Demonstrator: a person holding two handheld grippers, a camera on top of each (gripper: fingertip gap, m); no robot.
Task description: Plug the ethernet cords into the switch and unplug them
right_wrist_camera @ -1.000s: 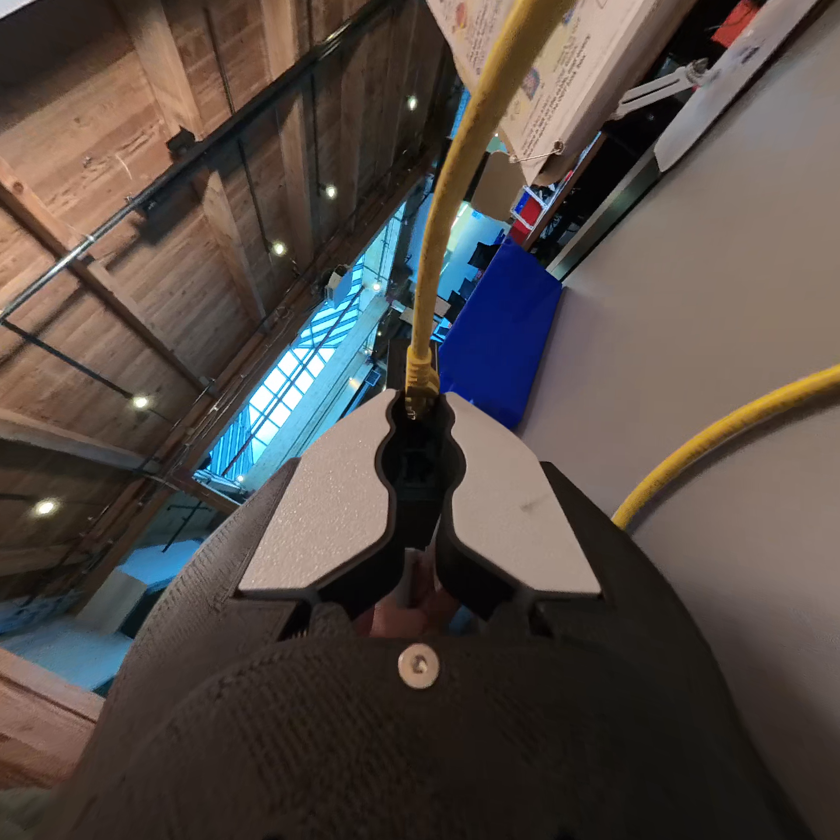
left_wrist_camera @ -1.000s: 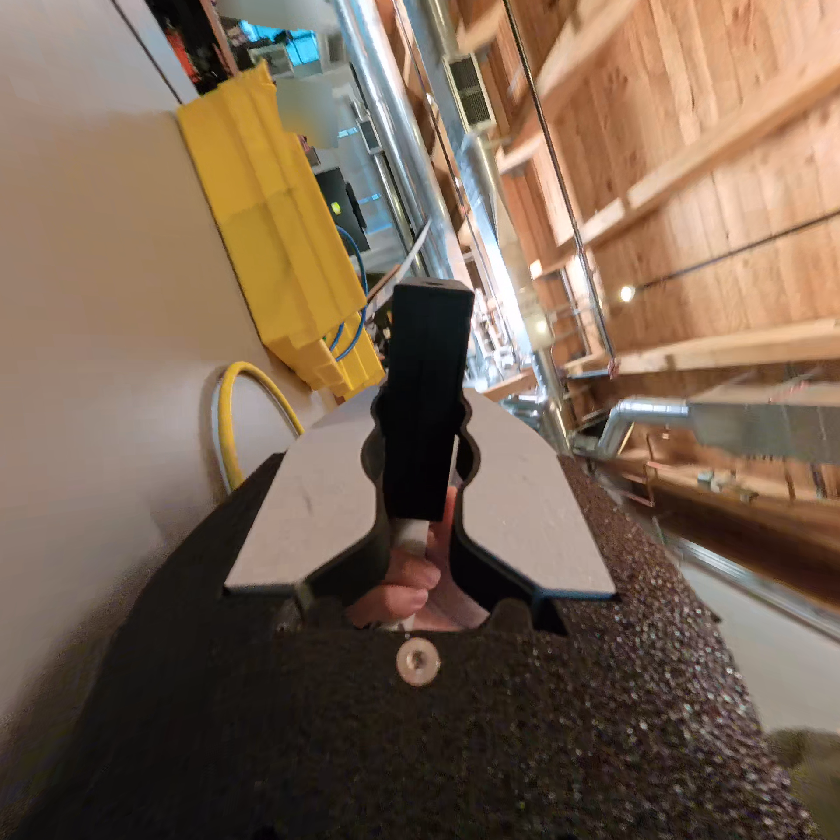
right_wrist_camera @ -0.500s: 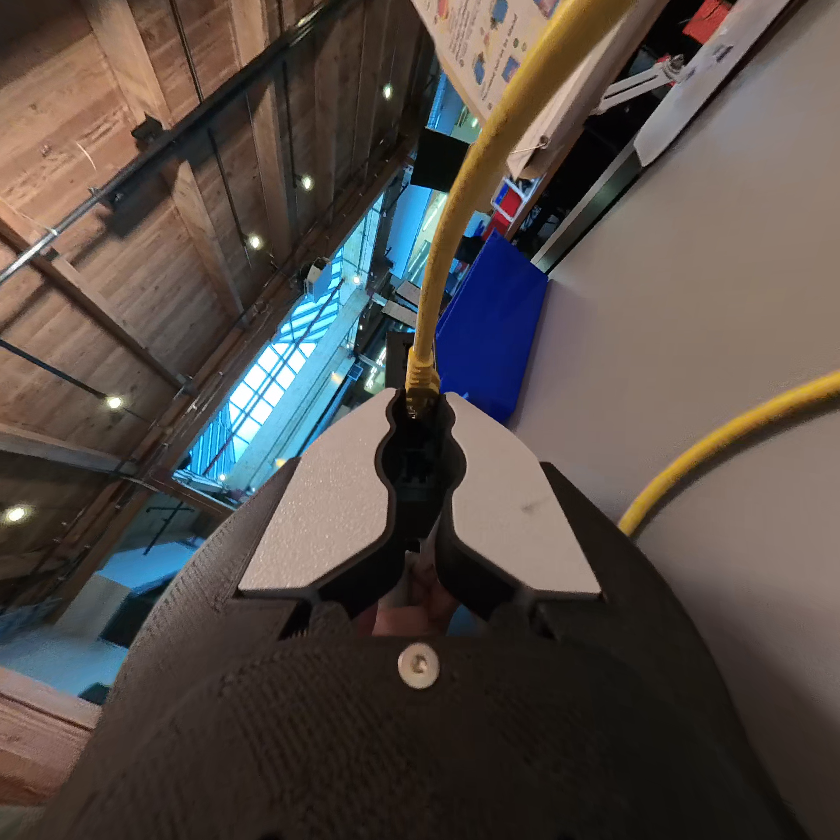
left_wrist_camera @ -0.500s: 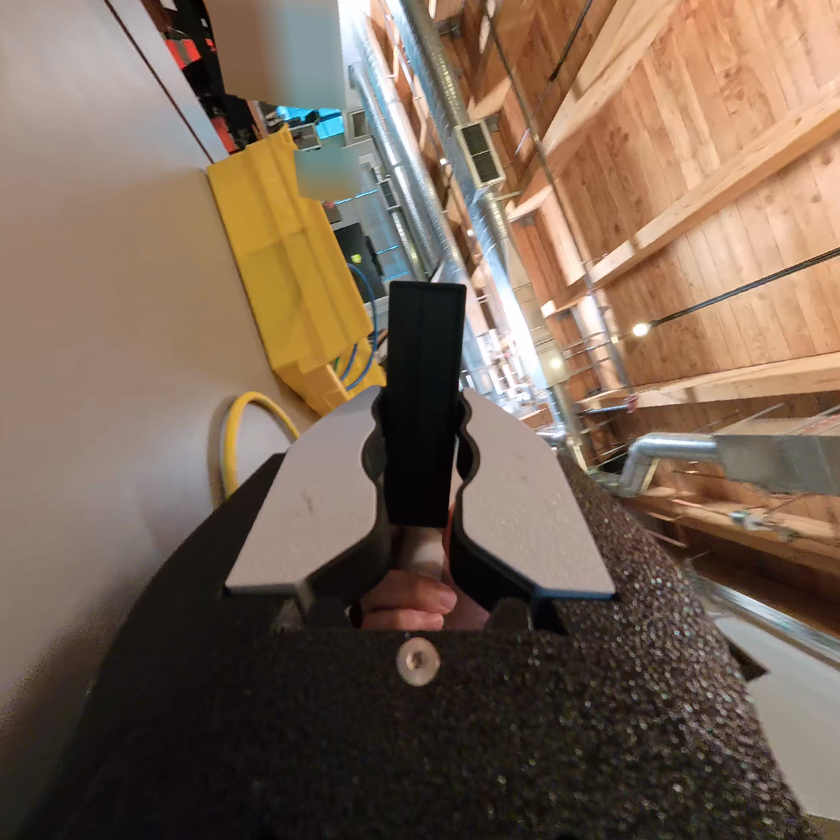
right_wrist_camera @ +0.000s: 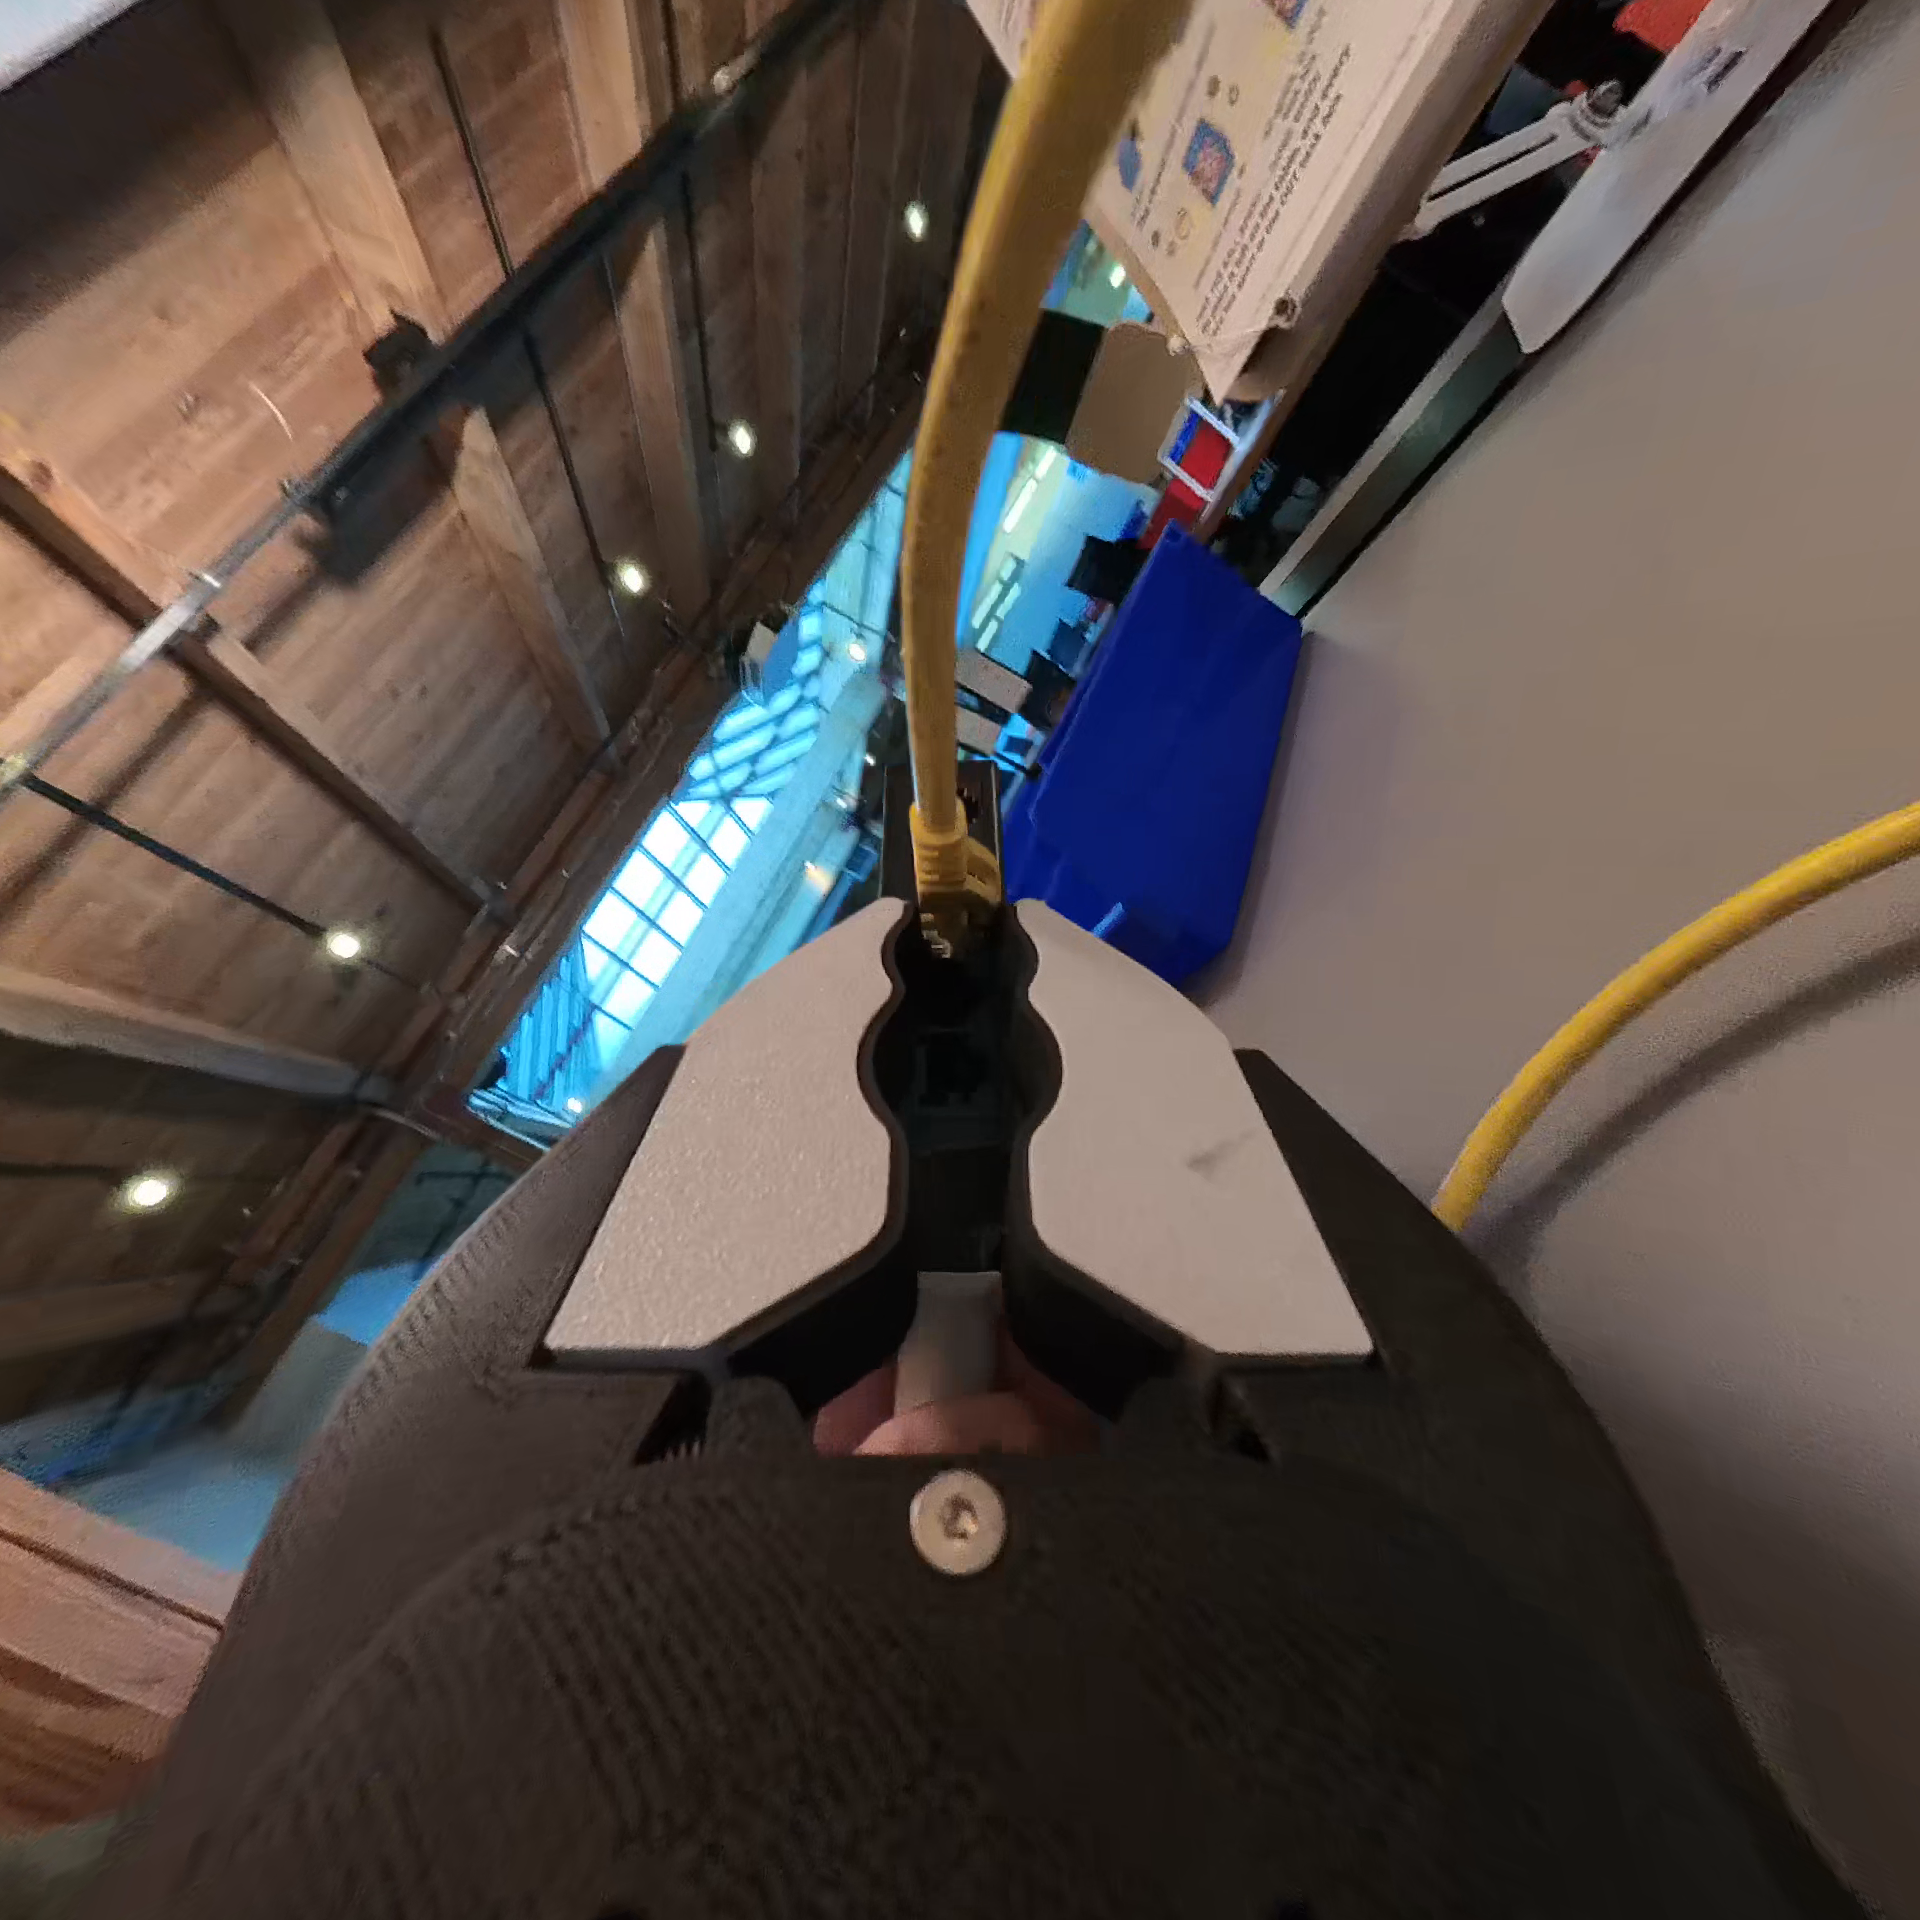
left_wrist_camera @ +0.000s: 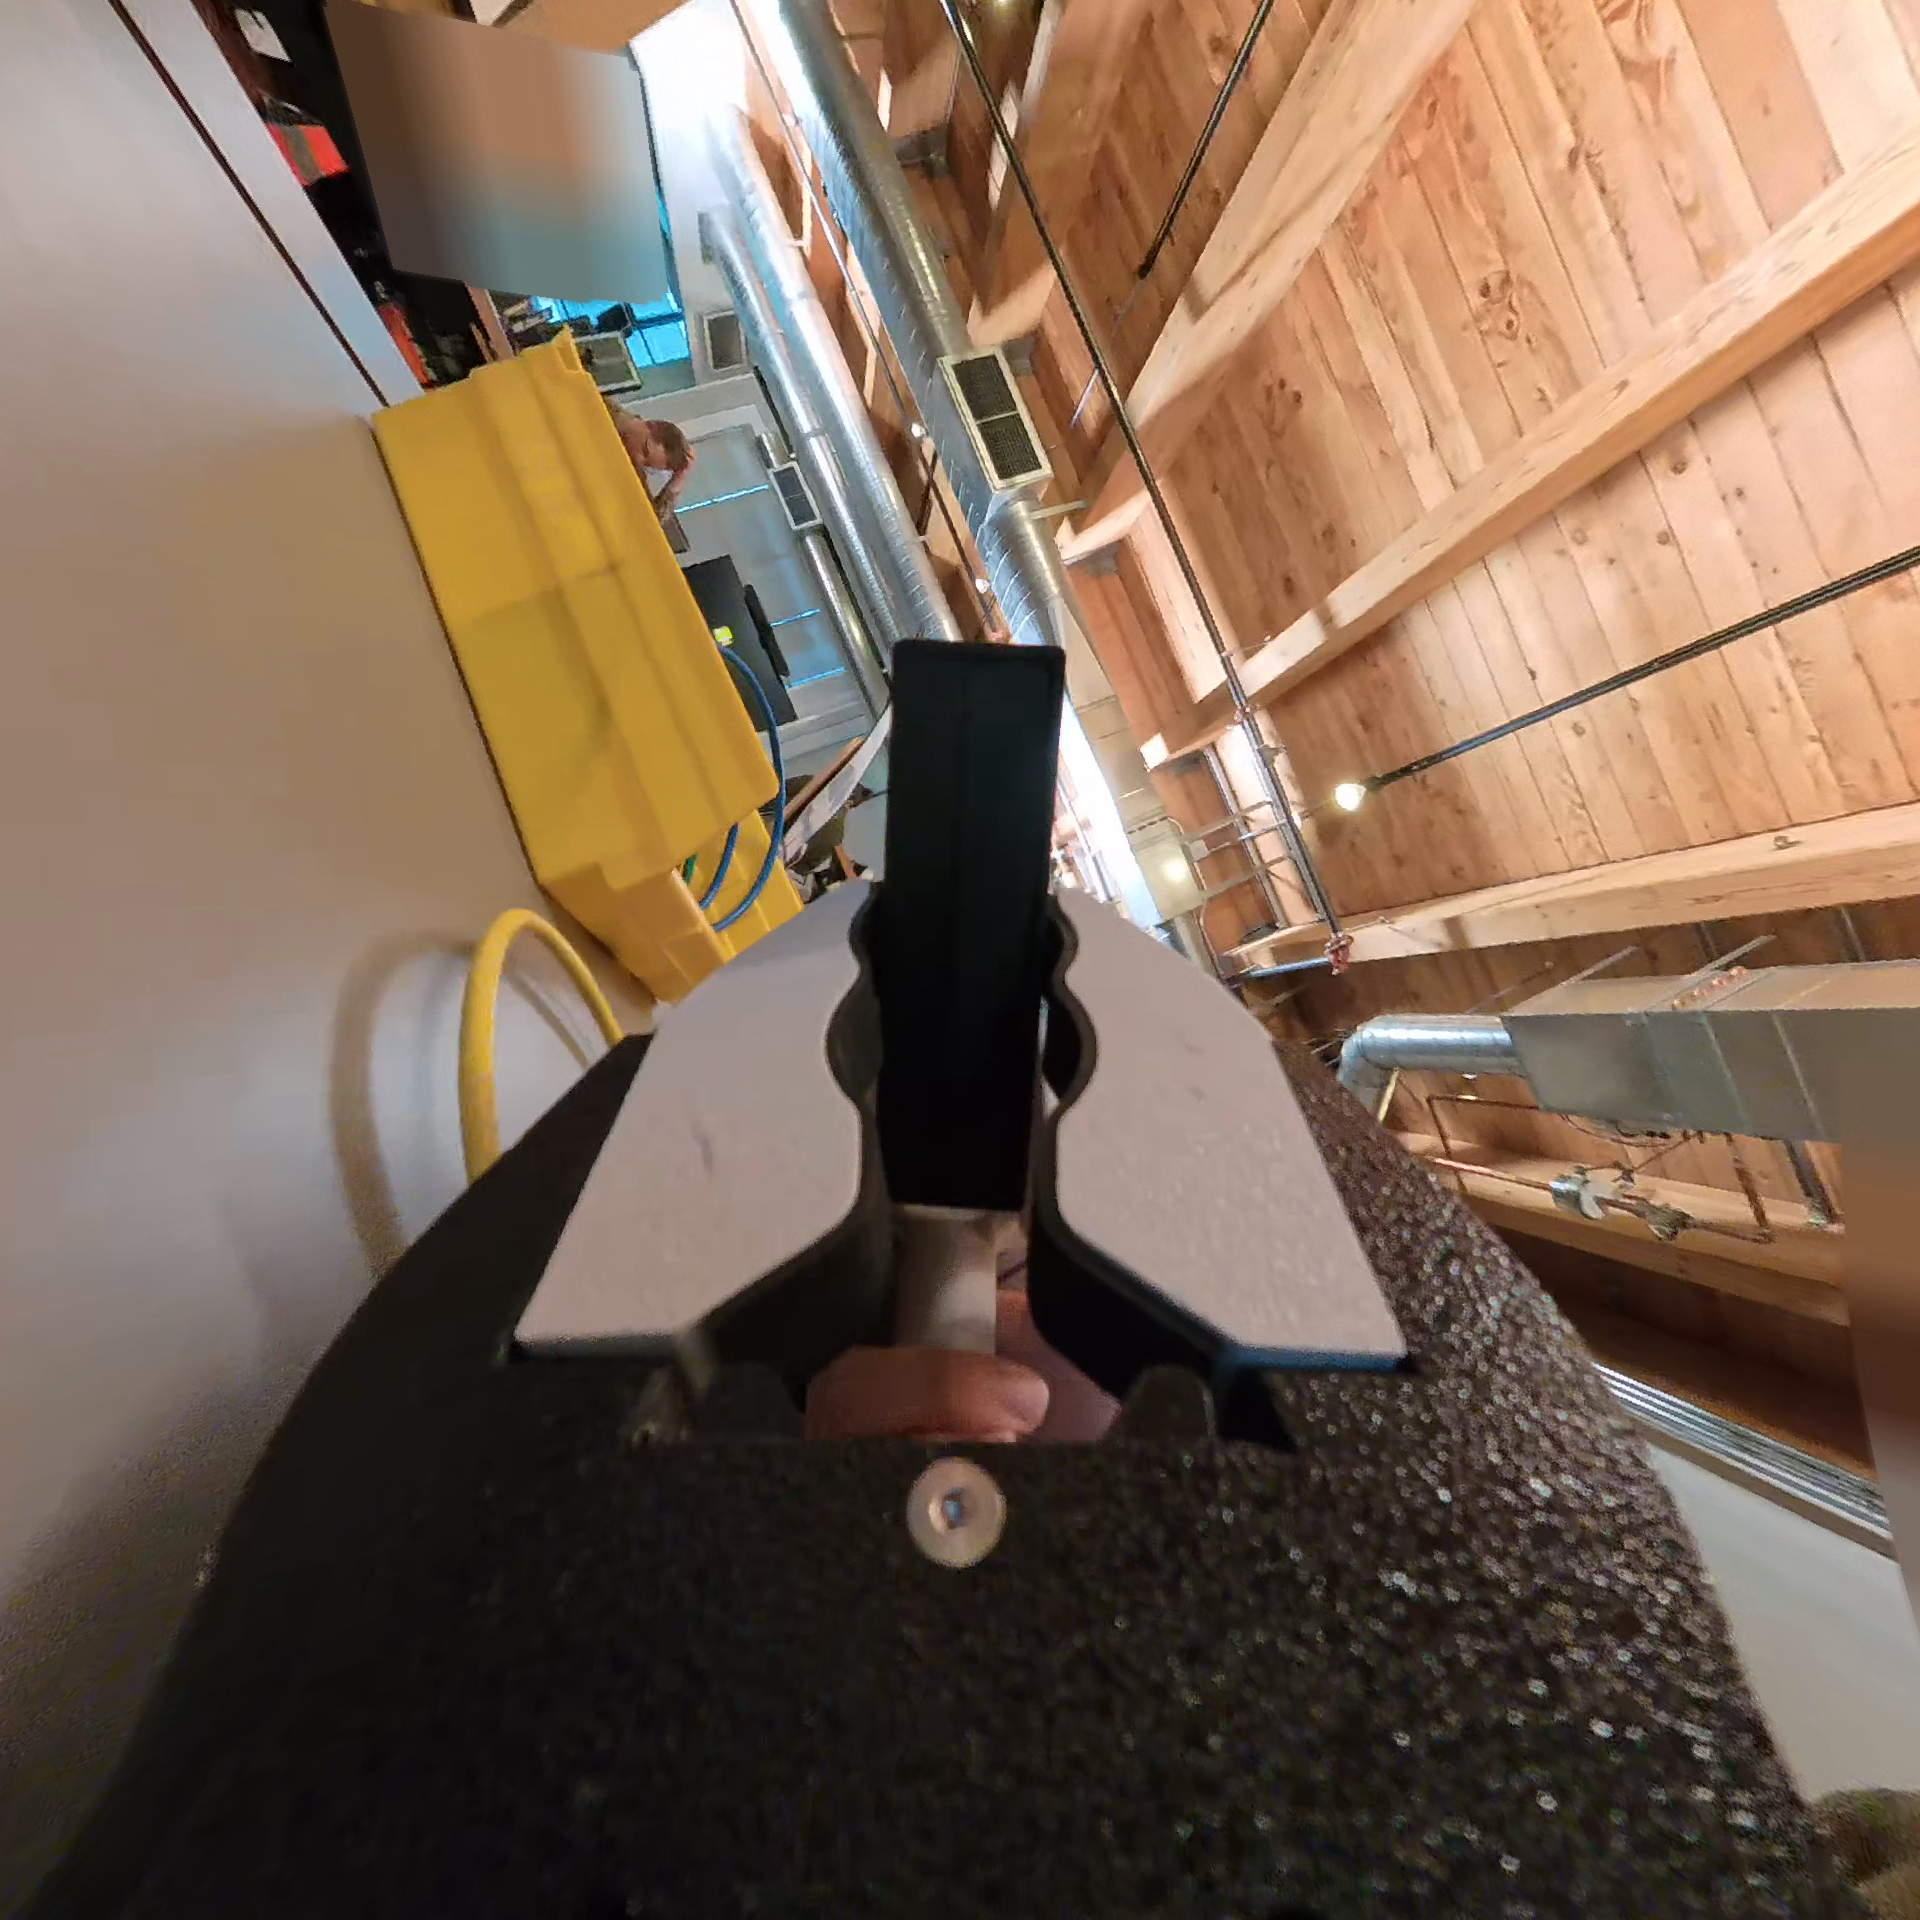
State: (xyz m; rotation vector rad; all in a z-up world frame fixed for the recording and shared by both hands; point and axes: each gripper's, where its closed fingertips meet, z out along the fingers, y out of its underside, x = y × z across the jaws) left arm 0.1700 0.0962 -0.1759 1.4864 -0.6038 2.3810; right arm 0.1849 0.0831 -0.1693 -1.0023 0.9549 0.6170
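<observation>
Yellow bin (left_wrist_camera: pixel 582 665) slid down-right; left gripper (left_wrist_camera: pixel 961 935) clamps black switch (left_wrist_camera: pixel 971 883)

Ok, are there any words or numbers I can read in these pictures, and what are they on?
Printed sheet hanging above the yellow ethernet cord, right wrist view: writing and little coloured pictures, too small and blurred to read.
White panel at the top right, same view: tiny marks, too small to read.
Left wrist view: no writing shows on the yellow bin or the black switch.
</observation>
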